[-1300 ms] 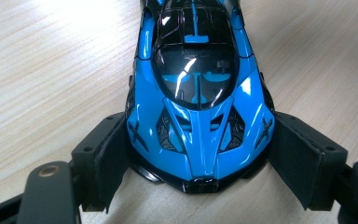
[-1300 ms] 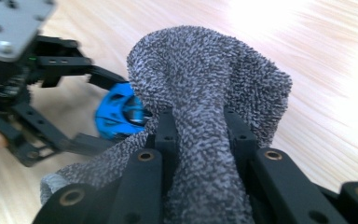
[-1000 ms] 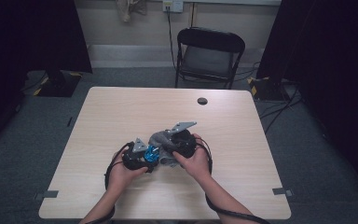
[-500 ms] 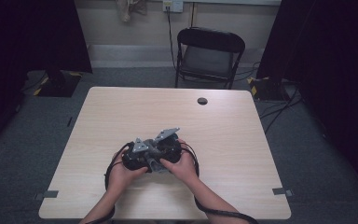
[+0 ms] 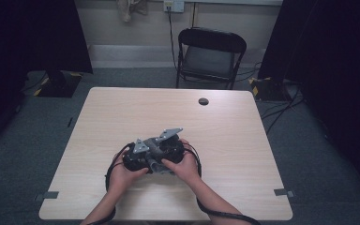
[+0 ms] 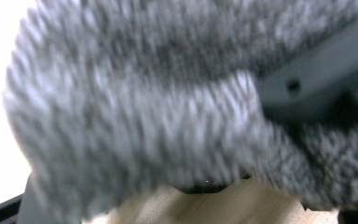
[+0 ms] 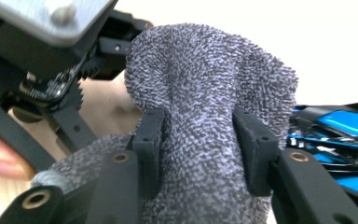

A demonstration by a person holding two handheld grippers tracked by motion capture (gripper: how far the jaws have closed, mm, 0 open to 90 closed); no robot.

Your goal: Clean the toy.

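Right gripper view: right gripper (image 7: 198, 154) pinching fuzzy grey cloth (image 7: 205, 93) mid-frame, jaws just loosening, likely passing it to left gripper (image 7: 51, 51).

Both forearms enter from the bottom of the high view, hands meeting low over the near half of the bench. Left gripper (image 5: 138, 159) and right gripper (image 5: 168, 152) pressed close together, grey top plates angled up. Right jaws have just been opening, pads against grey fuzzy cloth (image 7: 205, 140). Left jaws' state unreadable
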